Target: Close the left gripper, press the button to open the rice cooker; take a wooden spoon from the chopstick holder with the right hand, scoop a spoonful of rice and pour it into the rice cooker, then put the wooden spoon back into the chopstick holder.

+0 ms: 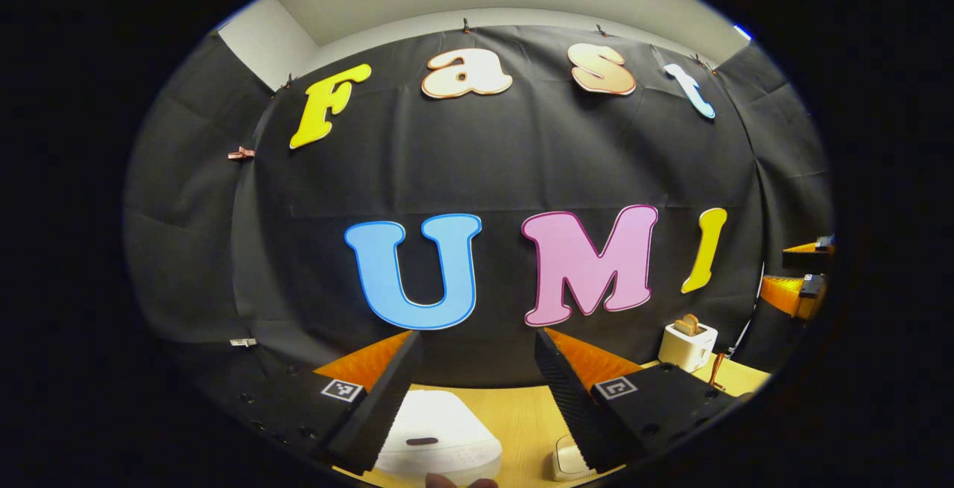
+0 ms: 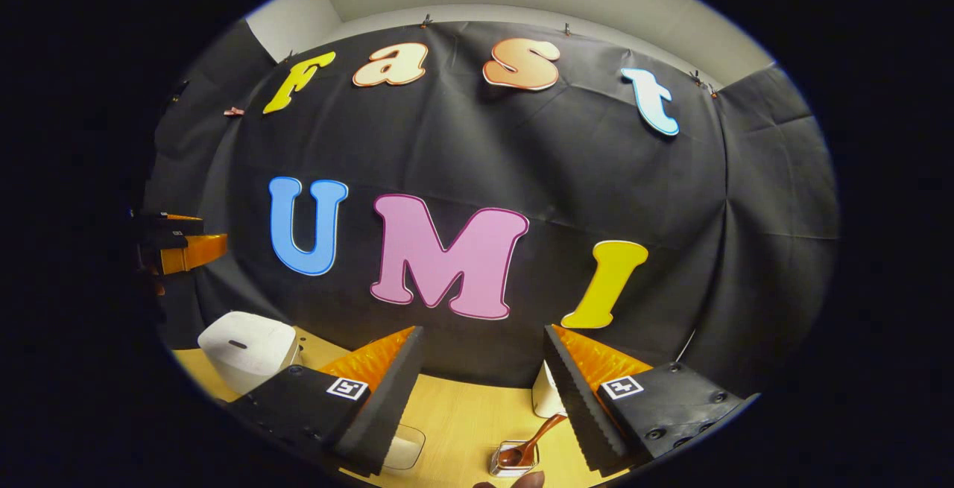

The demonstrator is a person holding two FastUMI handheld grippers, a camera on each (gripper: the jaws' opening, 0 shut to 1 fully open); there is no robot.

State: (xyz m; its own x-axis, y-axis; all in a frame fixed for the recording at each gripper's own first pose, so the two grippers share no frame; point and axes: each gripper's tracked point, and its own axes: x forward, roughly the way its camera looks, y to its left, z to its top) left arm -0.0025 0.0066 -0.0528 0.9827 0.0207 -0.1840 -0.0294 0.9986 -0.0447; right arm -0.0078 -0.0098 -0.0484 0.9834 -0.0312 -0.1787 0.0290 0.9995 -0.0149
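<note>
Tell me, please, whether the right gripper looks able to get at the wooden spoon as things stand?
Probably yes: the right gripper is open, and the wooden spoon stands in its holder just below and ahead, with bare table between.

Bare tabletop (image 2: 477, 413) lies open between the right fingers (image 2: 387, 398); the wooden spoon (image 2: 531, 439) stands just inside the right-hand one. Rice cooker (image 1: 440, 432) sits below the left fingers (image 1: 380, 406).

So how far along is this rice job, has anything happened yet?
Nothing looks done. The rice cooker is shut, and the left gripper, meant to close and press its button, stands open. The right gripper is open; the spoon sits in its holder. Scooping remains.
</note>
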